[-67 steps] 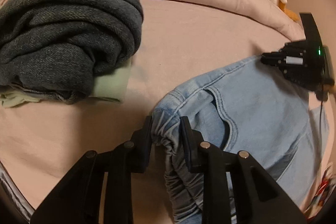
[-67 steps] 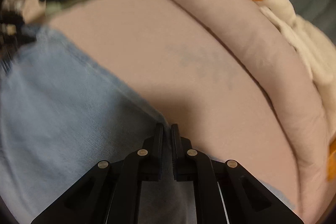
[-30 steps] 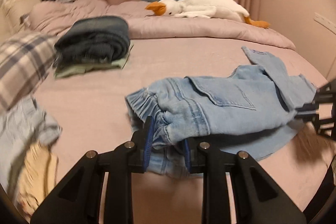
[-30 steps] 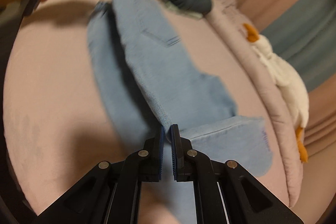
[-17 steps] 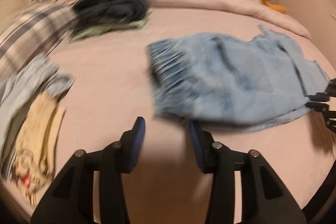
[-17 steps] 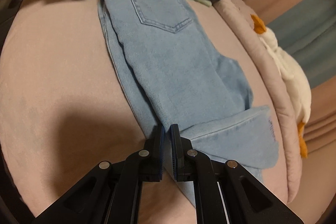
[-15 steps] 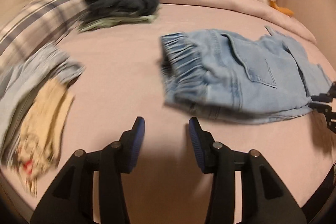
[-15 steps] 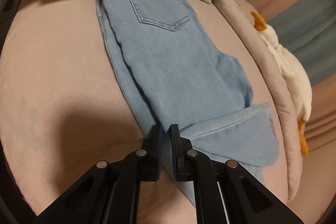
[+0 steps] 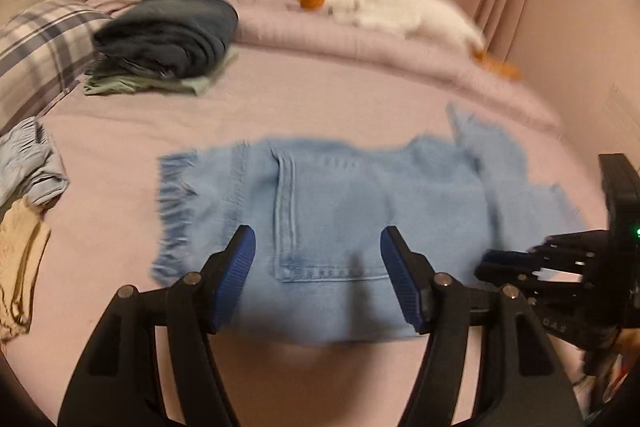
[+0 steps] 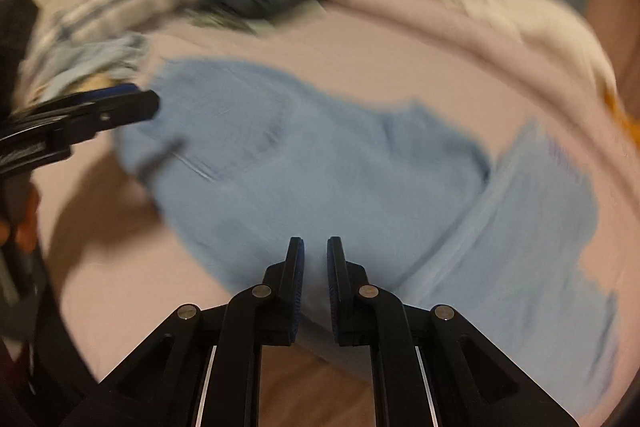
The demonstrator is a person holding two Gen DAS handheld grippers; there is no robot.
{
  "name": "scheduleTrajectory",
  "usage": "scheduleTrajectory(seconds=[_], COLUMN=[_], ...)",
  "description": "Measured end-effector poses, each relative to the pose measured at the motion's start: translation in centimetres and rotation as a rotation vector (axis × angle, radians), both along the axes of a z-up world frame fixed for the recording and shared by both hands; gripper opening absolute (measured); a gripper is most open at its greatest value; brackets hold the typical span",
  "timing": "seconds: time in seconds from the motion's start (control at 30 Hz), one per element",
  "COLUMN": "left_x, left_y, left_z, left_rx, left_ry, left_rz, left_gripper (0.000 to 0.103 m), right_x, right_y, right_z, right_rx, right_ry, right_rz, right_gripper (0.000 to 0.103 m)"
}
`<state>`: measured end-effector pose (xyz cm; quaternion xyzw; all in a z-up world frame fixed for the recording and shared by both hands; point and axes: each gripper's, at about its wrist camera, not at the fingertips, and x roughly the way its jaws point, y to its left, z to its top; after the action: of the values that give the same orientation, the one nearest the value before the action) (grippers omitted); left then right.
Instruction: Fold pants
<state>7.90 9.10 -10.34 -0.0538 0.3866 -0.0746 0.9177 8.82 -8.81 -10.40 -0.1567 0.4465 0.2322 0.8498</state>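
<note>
The light blue pants lie flat on the pink bed, folded lengthwise, back pocket up and elastic waistband to the left. My left gripper hovers over the pocket, its jaws opening, with no cloth pinched between the blue pads. In the right wrist view the pants spread ahead, one leg end turned over at the right. My right gripper sits at their near folded edge, jaws nearly together with blue cloth in the narrow gap. It also shows in the left view as the right gripper. The left gripper reaches in from the left.
A stack of folded dark jeans on a green garment sits at the back left beside a plaid pillow. Crumpled clothes lie at the left edge. A white stuffed goose rests on the rolled duvet. Wooden floor shows past the bed's near edge.
My left gripper let go of the waistband, opened wide and slid right over the pocket. The pants settled flat. The right gripper rolled while staying at the folded edge.
</note>
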Motion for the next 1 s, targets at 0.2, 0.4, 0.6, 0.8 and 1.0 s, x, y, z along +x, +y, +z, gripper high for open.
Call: scheduleTrajectory(seconds=[0.2,0.4,0.6,0.8,1.0], left_x=[0.9,0.0,-0.5,-1.0,-1.7], left_y=[-0.2,0.4,-3.5,-6.0,-10.8], left_z=[-3.0,-1.7,-0.4,-0.1,-1.0], left_rx=[0.059,-0.031,-0.091,-0.050,-0.112], left_ry=[0.066,0.053,0.001,-0.007,0.038], left_rz=[-0.025,-0.005,-0.035,-0.039,-0.258], left_gripper=[0.069,0.070,0.089,0.087,0.087], right_x=[0.0,1.1,7.9,16.7,23.0], right_y=[-2.3,-8.2,-15.2,-13.6,-11.9], right_z=[-1.9,1.8,4.3,2.7,-0.7], right_rx=[0.099,0.303,0.308,0.184,-0.026], right_ry=[0.062,0.094,0.039,0.078,0.128], right_rz=[-0.042,-0.133,-0.461,-0.528,-0.643], right_gripper=[0.014,0.038,0.056,0.056,0.056])
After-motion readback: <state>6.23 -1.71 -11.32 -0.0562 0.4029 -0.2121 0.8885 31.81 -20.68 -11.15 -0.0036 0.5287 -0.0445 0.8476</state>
